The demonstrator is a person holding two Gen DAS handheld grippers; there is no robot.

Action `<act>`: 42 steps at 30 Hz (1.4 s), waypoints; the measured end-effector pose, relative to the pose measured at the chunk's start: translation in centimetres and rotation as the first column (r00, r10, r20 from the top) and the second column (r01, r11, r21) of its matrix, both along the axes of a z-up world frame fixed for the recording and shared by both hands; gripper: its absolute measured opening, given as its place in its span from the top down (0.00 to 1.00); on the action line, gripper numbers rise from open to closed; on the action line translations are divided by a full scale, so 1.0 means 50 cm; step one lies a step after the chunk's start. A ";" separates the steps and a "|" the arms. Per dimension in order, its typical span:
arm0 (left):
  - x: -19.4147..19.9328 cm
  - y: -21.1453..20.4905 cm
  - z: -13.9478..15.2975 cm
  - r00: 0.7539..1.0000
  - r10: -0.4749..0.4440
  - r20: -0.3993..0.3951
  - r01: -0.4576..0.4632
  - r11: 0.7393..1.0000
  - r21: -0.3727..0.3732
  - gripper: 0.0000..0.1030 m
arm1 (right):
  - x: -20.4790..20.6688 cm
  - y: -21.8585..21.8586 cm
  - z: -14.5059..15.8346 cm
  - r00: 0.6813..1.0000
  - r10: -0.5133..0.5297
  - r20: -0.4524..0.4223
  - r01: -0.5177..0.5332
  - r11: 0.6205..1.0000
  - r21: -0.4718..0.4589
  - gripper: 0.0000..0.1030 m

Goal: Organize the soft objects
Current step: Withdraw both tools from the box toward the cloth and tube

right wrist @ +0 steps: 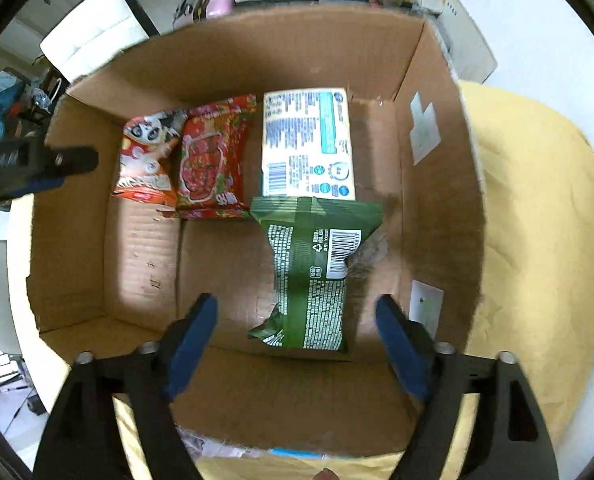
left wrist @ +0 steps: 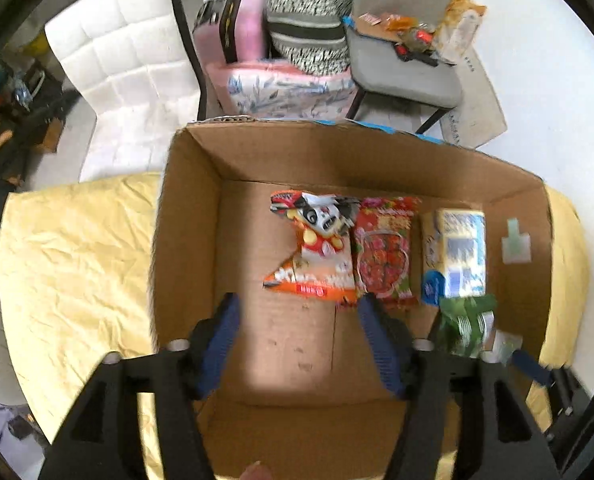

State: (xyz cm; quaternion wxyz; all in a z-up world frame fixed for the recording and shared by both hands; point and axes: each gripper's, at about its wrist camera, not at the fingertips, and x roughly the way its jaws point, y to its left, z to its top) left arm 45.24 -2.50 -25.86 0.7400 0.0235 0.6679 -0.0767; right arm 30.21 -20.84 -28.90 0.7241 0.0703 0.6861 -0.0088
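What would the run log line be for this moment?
left gripper: open, empty | right gripper: open, empty | cardboard box: holds panda packet, red packet, white pack, green packet

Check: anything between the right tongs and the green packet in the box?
Nothing visible. The right tongs are open above the green packet, which lies flat on the box floor, its far end touching the white packet.

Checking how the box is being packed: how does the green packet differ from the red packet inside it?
The green packet lies print side up, showing a barcode; the red packet shows its picture side. The green packet sits in the near row, touching the white and blue pack; the red packet sits in the far row beside the panda packet. Both lie flat on the floor of the cardboard box.
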 end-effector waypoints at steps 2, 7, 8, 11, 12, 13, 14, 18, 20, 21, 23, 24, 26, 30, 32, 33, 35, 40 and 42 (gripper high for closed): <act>-0.030 0.002 0.021 0.999 -0.004 0.049 0.003 1.000 0.017 0.24 | -0.008 0.002 0.018 1.000 -0.006 0.028 0.007 1.000 -0.021 0.01; -0.102 0.013 0.060 0.994 0.012 0.104 -0.011 1.000 -0.008 0.11 | -0.037 0.001 0.066 0.996 -0.030 0.085 0.034 0.998 -0.050 0.00; -0.113 0.015 0.067 0.993 0.015 0.114 -0.014 1.000 -0.011 0.08 | -0.044 0.003 0.076 0.995 -0.028 0.098 0.034 0.997 -0.062 0.00; -0.148 0.010 0.092 0.988 0.013 0.157 -0.013 1.000 -0.003 0.06 | -0.067 0.009 0.107 0.992 -0.026 0.127 0.035 0.997 -0.067 0.00; -0.161 0.010 0.102 0.986 0.014 0.169 -0.013 1.000 -0.006 0.06 | -0.076 0.010 0.117 0.990 -0.025 0.135 0.035 0.997 -0.067 0.00; -0.175 0.009 0.114 0.984 0.014 0.179 -0.012 1.000 -0.011 0.06 | -0.084 0.011 0.123 0.989 -0.028 0.144 0.038 0.997 -0.068 0.00; -0.186 0.009 0.123 0.982 0.016 0.191 -0.015 1.000 -0.008 0.06 | -0.095 0.009 0.134 0.987 -0.031 0.156 0.042 0.997 -0.071 0.00; -0.232 0.010 0.159 0.970 0.015 0.242 -0.017 1.000 0.005 0.06 | -0.138 0.009 0.168 0.982 -0.030 0.187 0.046 0.995 -0.083 0.00; -0.255 0.012 0.175 0.965 0.020 0.263 -0.024 1.000 0.010 0.06 | -0.159 0.007 0.188 0.978 -0.032 0.207 0.051 0.995 -0.090 0.00; -0.269 0.014 0.185 0.961 0.021 0.275 -0.025 1.000 0.011 0.06 | -0.170 0.006 0.198 0.975 -0.032 0.219 0.054 0.994 -0.094 0.00; -0.294 0.017 0.205 0.954 0.025 0.299 -0.032 0.999 0.018 0.06 | -0.189 0.005 0.219 0.970 -0.033 0.243 0.059 0.993 -0.103 0.00; -0.303 0.018 0.212 0.951 0.025 0.308 -0.032 0.999 0.017 0.06 | -0.202 0.004 0.234 0.965 -0.034 0.259 0.062 0.993 -0.103 0.00; -0.321 0.020 0.227 0.946 0.032 0.323 -0.040 0.999 0.017 0.06 | -0.218 0.004 0.255 0.961 -0.032 0.275 0.062 0.993 -0.103 0.00; -0.355 0.023 0.254 0.939 0.048 0.341 -0.056 0.998 0.014 0.06 | -0.252 0.007 0.301 0.947 -0.034 0.321 0.071 0.992 -0.104 0.00; -0.367 0.024 0.264 0.936 0.058 0.346 -0.063 0.998 0.003 0.06 | -0.268 0.009 0.319 0.939 -0.032 0.343 0.076 0.990 -0.115 0.00; -0.372 0.025 0.268 0.936 0.060 0.348 -0.064 0.998 -0.001 0.06 | -0.271 0.009 0.322 0.937 -0.030 0.348 0.075 0.991 -0.114 0.00; -0.382 0.026 0.274 0.933 0.070 0.353 -0.072 0.997 -0.008 0.06 | -0.283 0.009 0.326 0.935 -0.039 0.353 0.078 0.992 -0.096 0.00; -0.395 0.035 0.239 0.944 0.102 0.313 -0.106 0.994 -0.005 0.06 | -0.304 -0.006 0.321 0.934 -0.064 0.353 0.094 0.993 -0.070 0.00; -0.405 0.042 0.200 0.959 0.130 0.253 -0.130 0.991 -0.015 0.06 | -0.317 -0.019 0.307 0.935 -0.077 0.345 0.107 0.992 -0.067 0.00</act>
